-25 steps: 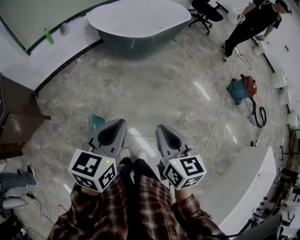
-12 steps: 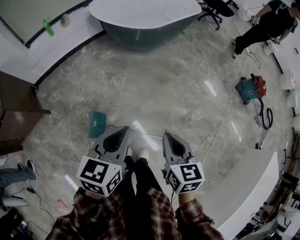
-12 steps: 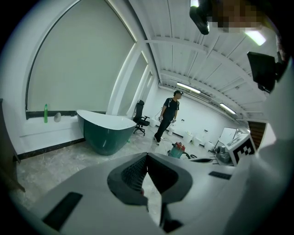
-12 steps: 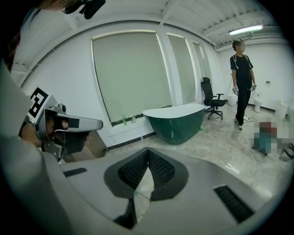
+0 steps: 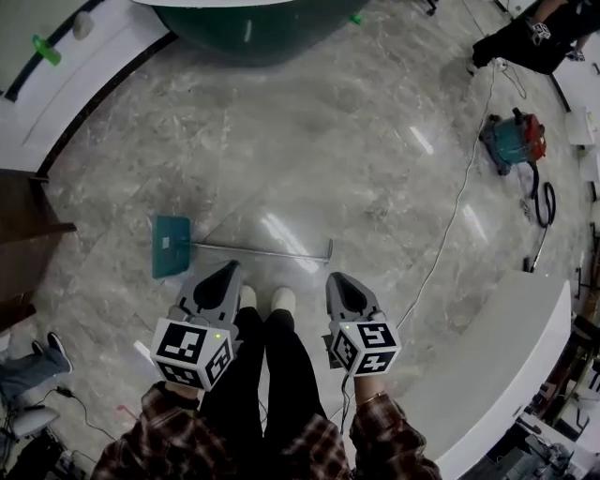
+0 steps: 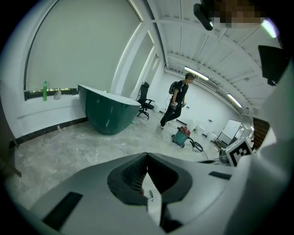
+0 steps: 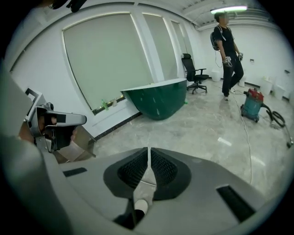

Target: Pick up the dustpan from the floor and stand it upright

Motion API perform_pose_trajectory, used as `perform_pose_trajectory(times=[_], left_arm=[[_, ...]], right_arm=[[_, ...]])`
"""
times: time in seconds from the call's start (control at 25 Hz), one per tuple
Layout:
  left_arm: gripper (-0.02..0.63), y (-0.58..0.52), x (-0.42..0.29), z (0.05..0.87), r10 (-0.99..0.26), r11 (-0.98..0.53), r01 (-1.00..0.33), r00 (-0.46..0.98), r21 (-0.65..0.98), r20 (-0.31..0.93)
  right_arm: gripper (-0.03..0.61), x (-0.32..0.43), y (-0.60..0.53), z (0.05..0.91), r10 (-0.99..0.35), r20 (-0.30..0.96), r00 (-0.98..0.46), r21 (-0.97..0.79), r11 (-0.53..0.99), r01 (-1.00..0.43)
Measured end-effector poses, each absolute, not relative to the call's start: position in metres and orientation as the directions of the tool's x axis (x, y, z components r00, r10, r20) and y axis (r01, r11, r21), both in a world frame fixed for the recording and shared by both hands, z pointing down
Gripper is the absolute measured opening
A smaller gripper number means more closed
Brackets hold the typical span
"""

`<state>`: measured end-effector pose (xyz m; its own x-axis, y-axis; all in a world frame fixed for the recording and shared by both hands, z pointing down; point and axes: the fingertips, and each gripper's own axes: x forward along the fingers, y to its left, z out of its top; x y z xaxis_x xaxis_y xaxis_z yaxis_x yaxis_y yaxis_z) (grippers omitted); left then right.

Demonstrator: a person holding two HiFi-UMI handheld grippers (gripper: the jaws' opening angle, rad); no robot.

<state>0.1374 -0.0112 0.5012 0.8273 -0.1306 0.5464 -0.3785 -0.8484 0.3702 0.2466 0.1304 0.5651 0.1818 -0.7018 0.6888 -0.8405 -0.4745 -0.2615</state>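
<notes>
The dustpan lies flat on the marble floor in the head view: a teal pan (image 5: 171, 246) at the left with a long thin metal handle (image 5: 262, 251) running right to a small hook end. My left gripper (image 5: 230, 268) hovers just in front of the handle's left half, its jaws shut on nothing. Also shut and empty, my right gripper (image 5: 336, 278) is near the handle's hook end. In the left gripper view the gripper (image 6: 147, 155) points over open floor; in the right gripper view the gripper (image 7: 149, 149) does the same, with the handle (image 7: 148, 184) showing beneath.
My shoes (image 5: 264, 300) stand between the grippers. A green-based white desk (image 5: 253, 23) is far ahead, a teal and red vacuum (image 5: 514, 141) with its cable (image 5: 450, 225) at the right, a white counter (image 5: 497, 375) at the near right, and dark wooden furniture (image 5: 19, 244) at the left.
Both grippers have sunk toward the floor, still shut. The dustpan, earlier half hidden behind the left gripper, now shows in full just ahead of them.
</notes>
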Motion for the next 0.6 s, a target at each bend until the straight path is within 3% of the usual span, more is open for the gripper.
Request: perform_pose_trajectory(times=[0.16,0.6], left_arm=[[0.011,-0.004,0.151,0.573,-0.102,-0.841,-0.381,0.809,0.385,0.578],[0.011,0.018,0.185,0.747,-0.058,-0.849,-0.345,0.813,0.4,0.58]], right_arm=[[0.014,0.266,0.149,0.638,-0.667,0.717,0.203,-0.273,-0.536,-0.799],[0.121,0.299,0.21,0.827,-0.585,0.788,0.192,-0.295,-0.632,-0.717]])
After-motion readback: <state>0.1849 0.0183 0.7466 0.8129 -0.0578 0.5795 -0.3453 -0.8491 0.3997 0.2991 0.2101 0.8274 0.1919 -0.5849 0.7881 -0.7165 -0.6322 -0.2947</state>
